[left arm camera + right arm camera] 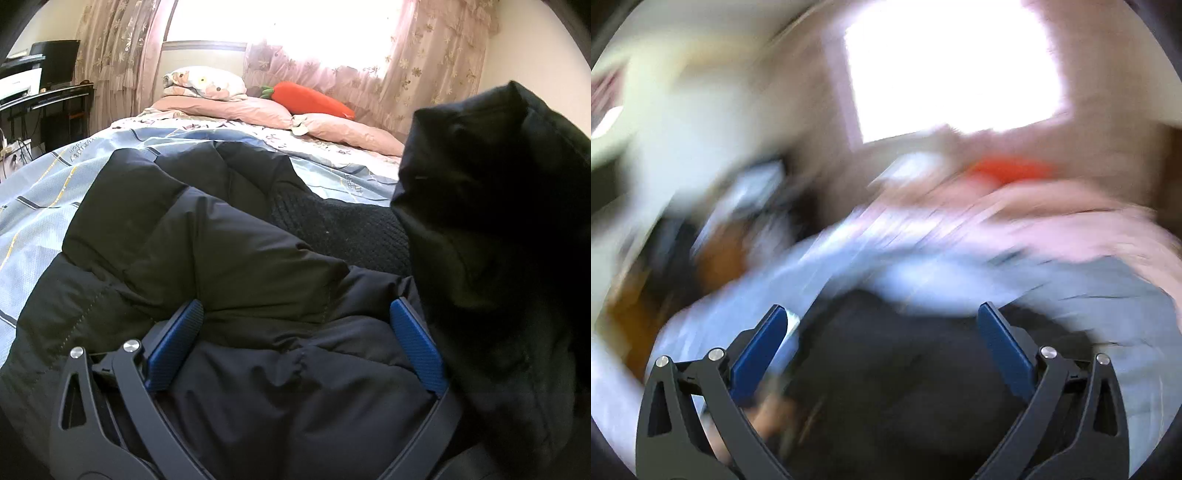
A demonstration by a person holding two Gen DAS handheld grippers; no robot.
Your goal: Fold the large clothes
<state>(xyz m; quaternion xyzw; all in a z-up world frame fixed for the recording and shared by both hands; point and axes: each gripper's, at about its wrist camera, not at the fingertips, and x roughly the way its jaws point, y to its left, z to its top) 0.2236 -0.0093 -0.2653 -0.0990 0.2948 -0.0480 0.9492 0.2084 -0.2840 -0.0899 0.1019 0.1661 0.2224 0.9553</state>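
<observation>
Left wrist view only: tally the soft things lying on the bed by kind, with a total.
Black puffer jacket: 1
Pink pillows: 2
Folded floral bedding on the pillow: 1
Orange carrot plush: 1
Total: 5
A dark knit patch beside the jacket may be its lining or a separate garment; not counted.

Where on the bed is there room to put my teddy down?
Free: the blue checked quilt left of the black puffer jacket, and the strip between the jacket and the pink pillows. Crowded: the near middle under the jacket, and the headboard end with the carrot plush.
</observation>
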